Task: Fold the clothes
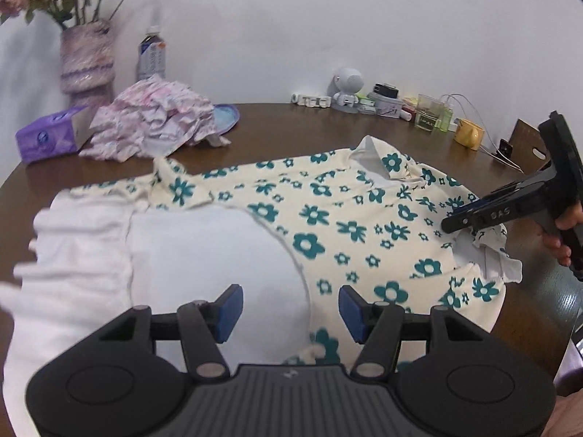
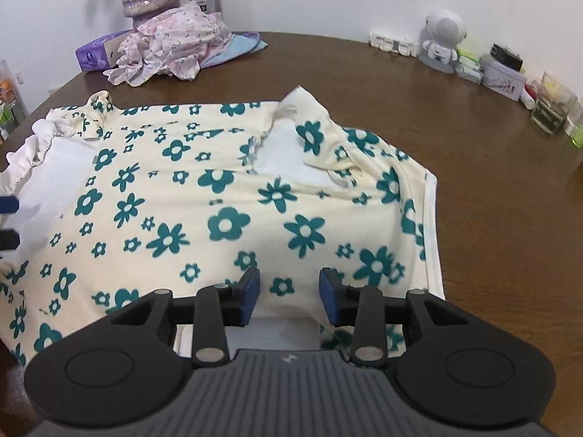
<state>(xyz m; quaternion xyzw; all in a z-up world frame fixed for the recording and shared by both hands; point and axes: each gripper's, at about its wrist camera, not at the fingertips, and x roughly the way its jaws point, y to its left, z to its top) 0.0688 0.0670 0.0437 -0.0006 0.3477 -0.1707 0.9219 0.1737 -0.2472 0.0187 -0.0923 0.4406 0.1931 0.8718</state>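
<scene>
1. Your left gripper (image 1: 290, 313) hangs with its jaws apart and empty over the dress (image 1: 328, 218) (cream, teal flowers), spread on the table (image 1: 328, 127).
2. Your right gripper (image 2: 289, 300) gapes empty above the dress (image 2: 226, 189) hem.

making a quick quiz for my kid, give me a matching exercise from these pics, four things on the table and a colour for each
Things:
1. tissue box
2. mug
3. flowers on the spread garment
4. table

Colours:
a. brown
b. teal
c. purple
d. yellow

Pairs: 1-c, 2-d, 3-b, 4-a
</scene>
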